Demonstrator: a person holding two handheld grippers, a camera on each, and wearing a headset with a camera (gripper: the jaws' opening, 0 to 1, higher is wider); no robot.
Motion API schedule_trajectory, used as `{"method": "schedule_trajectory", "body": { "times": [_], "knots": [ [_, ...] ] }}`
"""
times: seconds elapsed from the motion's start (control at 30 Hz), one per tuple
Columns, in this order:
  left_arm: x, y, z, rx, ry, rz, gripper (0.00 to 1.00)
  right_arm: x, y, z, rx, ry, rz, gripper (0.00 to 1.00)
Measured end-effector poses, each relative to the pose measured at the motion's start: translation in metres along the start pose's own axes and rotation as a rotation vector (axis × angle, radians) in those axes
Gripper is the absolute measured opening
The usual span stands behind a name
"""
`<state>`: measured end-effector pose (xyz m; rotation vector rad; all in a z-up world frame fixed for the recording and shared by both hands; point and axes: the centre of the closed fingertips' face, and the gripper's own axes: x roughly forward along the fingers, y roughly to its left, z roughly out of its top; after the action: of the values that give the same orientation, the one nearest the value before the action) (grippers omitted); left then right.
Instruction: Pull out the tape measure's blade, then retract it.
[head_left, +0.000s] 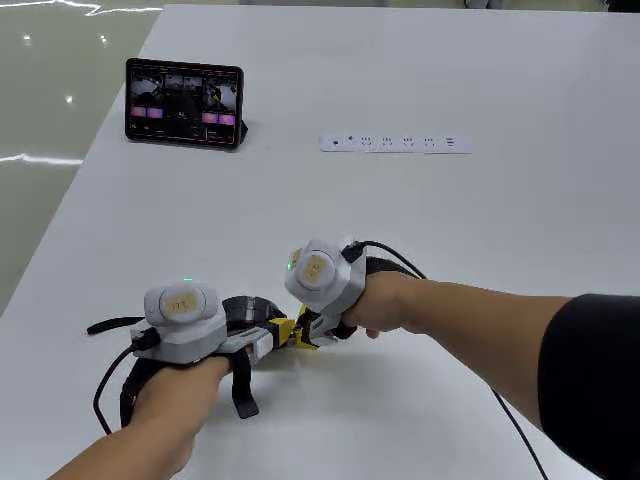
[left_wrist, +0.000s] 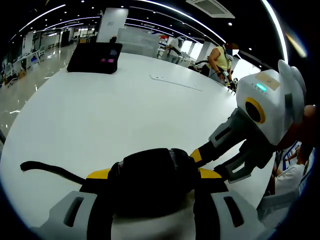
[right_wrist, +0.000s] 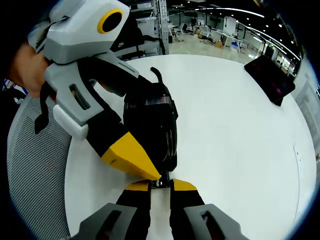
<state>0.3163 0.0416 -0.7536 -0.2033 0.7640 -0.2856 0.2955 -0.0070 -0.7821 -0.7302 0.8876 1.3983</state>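
A black tape measure (head_left: 252, 310) lies low on the white table (head_left: 420, 210), between my two grippers. In the left gripper view its body (left_wrist: 150, 182) sits squeezed between my left gripper's (left_wrist: 155, 175) yellow-tipped jaws, a black wrist strap (left_wrist: 47, 169) trailing off to the left. My right gripper (right_wrist: 161, 185) meets it from the other side, its jaws shut on the small metal hook of the blade (right_wrist: 161, 180) at the case's mouth. In the head view the left gripper (head_left: 272, 337) and the right gripper (head_left: 306, 336) almost touch tip to tip. No length of blade shows outside the case.
A dark tablet (head_left: 184, 103) stands at the back left, near the table's left edge. A white power strip (head_left: 395, 143) lies flat at the back centre. Black cables run from both grippers toward me. People sit beyond the table's far side (left_wrist: 220, 57).
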Motion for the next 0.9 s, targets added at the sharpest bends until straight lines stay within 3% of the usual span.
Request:
{"method": "schedule_trajectory", "body": {
  "times": [0.9],
  "knots": [
    [0.0014,0.0000,-0.0002,0.002,-0.005,-0.004,0.62,0.0028,0.0007,0.0044,0.008,-0.019,-0.030,0.11]
  ]
}}
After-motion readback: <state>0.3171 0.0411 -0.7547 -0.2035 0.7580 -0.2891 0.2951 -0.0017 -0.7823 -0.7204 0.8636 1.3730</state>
